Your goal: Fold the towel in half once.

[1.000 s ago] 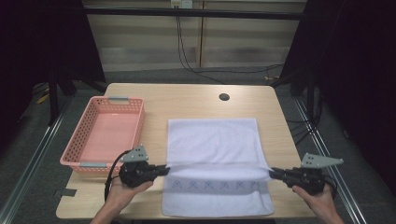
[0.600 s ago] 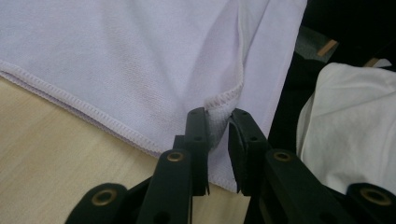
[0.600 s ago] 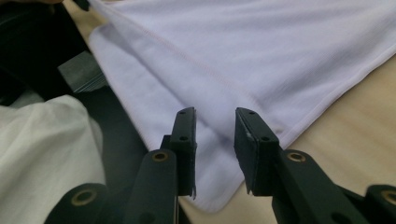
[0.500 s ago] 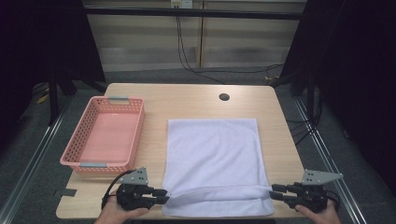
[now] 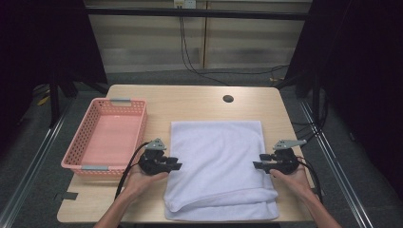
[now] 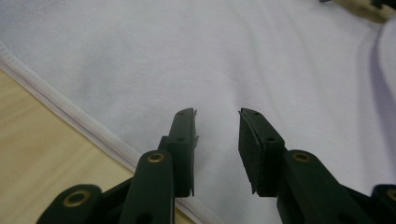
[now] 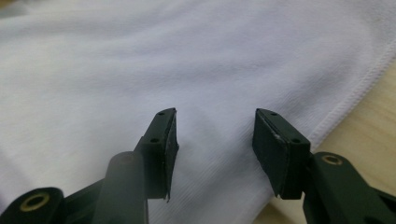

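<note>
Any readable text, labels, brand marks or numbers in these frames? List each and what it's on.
None: no readable text in any view.
White towel: plain cloth, no tag or print visible.
Pink basket: no label visible.
Left gripper and right gripper: black jaws and grey plates, no markings legible.
Wooden table: bare, one dark round hole, no sign.
Small pale fitting on the back wall: too small to read, if it bears anything.

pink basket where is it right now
In the high view the pink basket sits on the table's left side, just left of the white towel, with the left gripper near its front right corner.
</note>
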Motion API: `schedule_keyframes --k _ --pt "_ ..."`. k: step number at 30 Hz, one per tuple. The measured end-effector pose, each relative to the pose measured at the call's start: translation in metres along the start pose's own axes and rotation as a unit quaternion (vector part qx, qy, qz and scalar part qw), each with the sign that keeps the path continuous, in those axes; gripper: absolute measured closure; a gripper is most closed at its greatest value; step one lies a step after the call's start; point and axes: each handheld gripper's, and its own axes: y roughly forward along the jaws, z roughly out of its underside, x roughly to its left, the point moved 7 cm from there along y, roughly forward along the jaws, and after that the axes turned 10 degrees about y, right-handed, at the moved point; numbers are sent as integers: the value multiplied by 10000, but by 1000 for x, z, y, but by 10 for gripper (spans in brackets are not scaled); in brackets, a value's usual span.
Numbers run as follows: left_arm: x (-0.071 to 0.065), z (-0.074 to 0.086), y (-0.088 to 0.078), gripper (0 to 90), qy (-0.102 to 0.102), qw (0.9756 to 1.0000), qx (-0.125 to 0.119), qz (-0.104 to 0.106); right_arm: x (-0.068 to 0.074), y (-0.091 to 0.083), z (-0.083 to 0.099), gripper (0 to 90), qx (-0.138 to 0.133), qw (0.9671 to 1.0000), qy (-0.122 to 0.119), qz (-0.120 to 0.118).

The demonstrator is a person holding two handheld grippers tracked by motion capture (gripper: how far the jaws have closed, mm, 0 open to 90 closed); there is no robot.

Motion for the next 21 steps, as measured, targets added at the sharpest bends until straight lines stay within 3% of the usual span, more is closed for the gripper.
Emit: schedule_keyframes --k 2,3,5,6,11,14,17,21 --pt "4 2 6 661 -165 9998 50 -56 -6 9 1 495 89 9998 -17 166" --pt "1 4 7 661 -93 9998 186 -47 -6 10 1 501 47 9998 -110 186" --pt "-7 4 8 632 -57 9996 232 -161 -4 7 4 505 131 9994 -195 265" --pt "-11 5 7 606 -28 9996 262 -117 -1 5 7 506 150 9992 -242 279" --pt "-25 14 -1 637 63 9996 280 80 10 -14 29 556 220 9996 -144 102" --pt "-38 19 -8 640 129 9991 390 88 16 -23 40 567 268 9995 -143 52" --pt "-54 24 -12 594 368 9978 551 37 22 -30 49 576 298 9995 -139 38" --pt "-64 32 -21 614 163 9981 470 356 28 -36 56 577 334 9993 -150 1"
